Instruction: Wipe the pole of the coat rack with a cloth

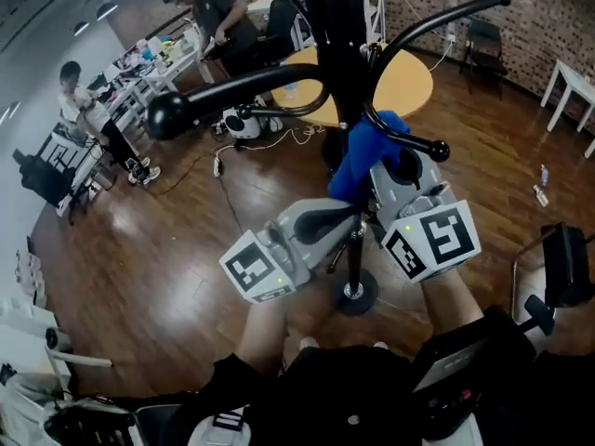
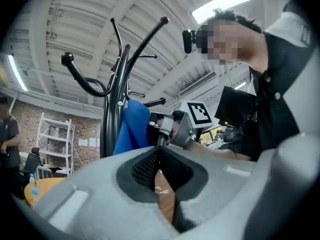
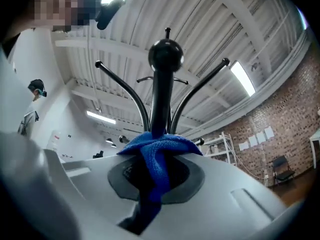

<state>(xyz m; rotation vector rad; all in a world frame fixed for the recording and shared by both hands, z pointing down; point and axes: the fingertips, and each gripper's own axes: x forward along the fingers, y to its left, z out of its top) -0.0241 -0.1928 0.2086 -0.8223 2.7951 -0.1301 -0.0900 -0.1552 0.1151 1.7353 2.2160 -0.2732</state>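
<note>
The black pole (image 1: 339, 54) of the coat rack rises from its round base (image 1: 355, 294) in the middle of the head view. My right gripper (image 1: 376, 173) is shut on a blue cloth (image 1: 363, 151), which is held against the pole below the hooks. In the right gripper view the cloth (image 3: 157, 151) hangs bunched between the jaws, with the pole (image 3: 161, 99) right behind it. My left gripper (image 1: 346, 216) sits lower, beside the pole, jaws together with nothing in them. In the left gripper view the pole (image 2: 107, 129) and cloth (image 2: 131, 129) stand beyond the left gripper (image 2: 159, 149).
Curved hooks with ball ends (image 1: 167, 114) stick out from the rack at head height. A round wooden table (image 1: 404, 86) stands behind it, and a cable (image 1: 223, 165) lies on the wooden floor. People work at desks (image 1: 139, 63) at the back left. A white table (image 1: 572, 82) is at the right.
</note>
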